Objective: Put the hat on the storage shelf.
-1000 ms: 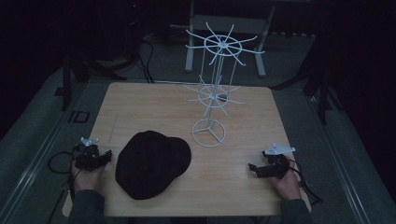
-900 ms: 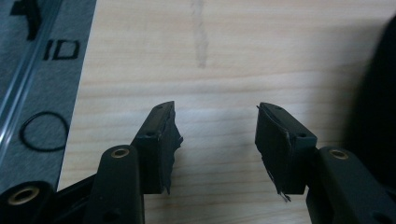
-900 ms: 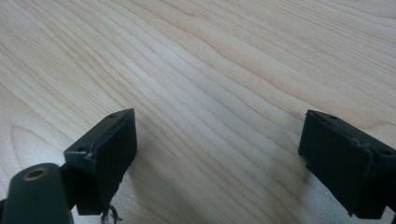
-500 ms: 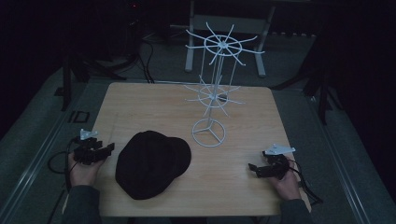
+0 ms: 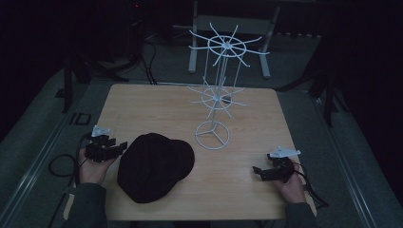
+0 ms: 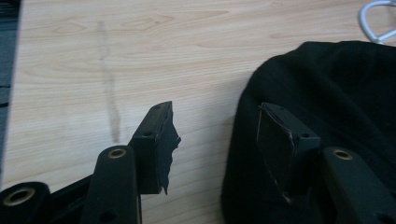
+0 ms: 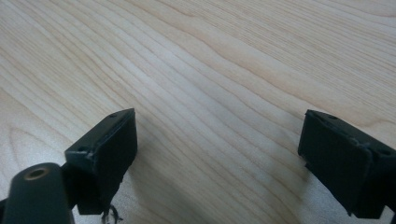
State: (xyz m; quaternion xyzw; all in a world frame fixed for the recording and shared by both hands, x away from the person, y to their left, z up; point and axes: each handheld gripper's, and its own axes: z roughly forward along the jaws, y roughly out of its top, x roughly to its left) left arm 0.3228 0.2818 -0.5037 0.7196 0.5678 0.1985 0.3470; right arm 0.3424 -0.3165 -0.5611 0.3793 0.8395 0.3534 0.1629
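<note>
A black cap (image 5: 156, 166) lies flat on the wooden table (image 5: 247, 123), near the front left. My left gripper (image 5: 119, 146) is open just left of the cap, its jaws pointing right at the cap's edge. In the left gripper view the cap (image 6: 327, 102) lies under the right-hand jaw, and the left-hand jaw stands over bare wood. My right gripper (image 5: 259, 172) rests at the front right, open, with nothing but table (image 7: 210, 70) between its jaws. A white wire rack (image 5: 218, 90) with two tiers of hooks stands behind the cap.
The rack's round base (image 5: 212, 135) sits just right of the cap. A cable (image 5: 62, 164) trails off the table's left edge to the floor. Dark stands and cables (image 5: 142, 42) are beyond the far edge.
My left gripper has lifted a little and moved right toward the cap's edge. The right gripper and the cap have stayed put.
</note>
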